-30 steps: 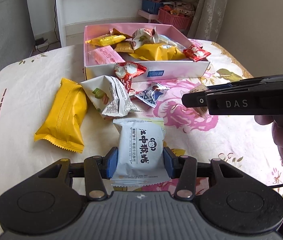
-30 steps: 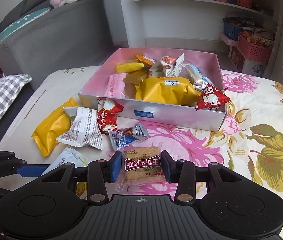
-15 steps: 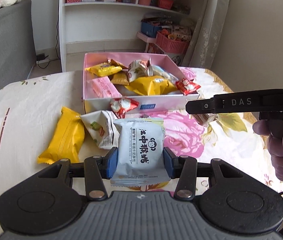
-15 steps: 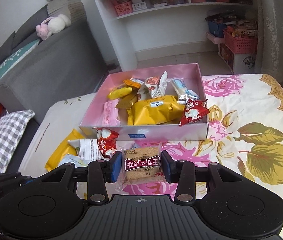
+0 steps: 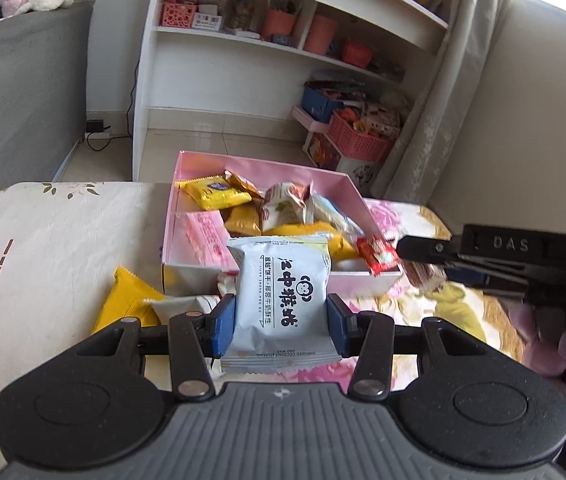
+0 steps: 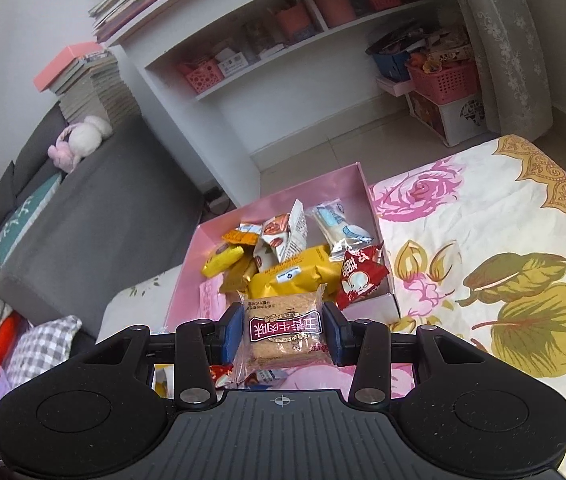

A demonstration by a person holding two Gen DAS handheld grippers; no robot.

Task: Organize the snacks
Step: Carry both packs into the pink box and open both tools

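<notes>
Snacks are showing first in the left wrist view. The left gripper [image 5: 281,326] is squeezing a white cookie packet [image 5: 281,300] between its blue pads [image 5: 221,326], and the packet is standing upright, raised in front of the pink box [image 5: 219,160]. That box is sitting on the flowered tablecloth [image 5: 43,240] and is holding several wrapped snacks, among them a yellow packet [image 5: 215,193] near its far left corner and a red candy wrapper [image 5: 377,253] leaning over its near right edge. Another yellow bag [image 5: 125,300] is lying on the cloth just beside the box's near left corner. The right gripper [image 5: 423,256] is reaching in from the right side, gripping something brown that is too blurred to name.

Biscuits are filling the middle of the right wrist view: the right gripper [image 6: 282,332] is clamping a clear biscuit packet [image 6: 281,334] with a maroon label, held above the cloth [image 6: 483,220] at the near edge of the pink box [image 6: 187,272]. A large yellow bag [image 6: 293,276] is lying in the box just behind the biscuits.
</notes>
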